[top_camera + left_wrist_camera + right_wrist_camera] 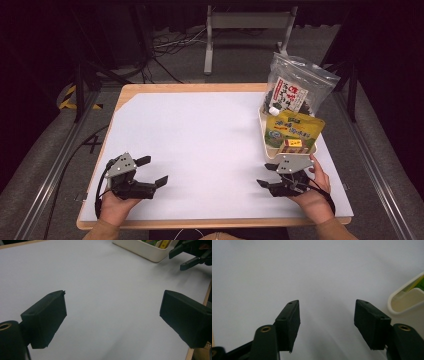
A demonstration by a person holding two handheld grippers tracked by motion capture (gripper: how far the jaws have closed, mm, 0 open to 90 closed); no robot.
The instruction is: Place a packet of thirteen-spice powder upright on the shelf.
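My left gripper (pixel 154 170) rests near the front left of the white sheet (pixel 200 140), held in a hand, open, with nothing between its wide-set jaws (pixel 112 312). My right gripper (pixel 265 175) sits low at the front right, just in front of a cream tray (pixel 263 140), and is open and empty too (pixel 327 320). In the left gripper view the right gripper (pixel 186 256) appears at the top right beside the tray (pixel 147 251). The tray's rounded corner (pixel 402 307) lies to the right of the right gripper's jaws.
The tray holds a yellow pouch (pixel 292 127), a small red and yellow box (pixel 292 146) and a clear zip bag (pixel 297 87) with a dark printed pack standing at its far end. The white sheet covers a wooden table (pixel 150 89); dark floor, cables and a stand surround it.
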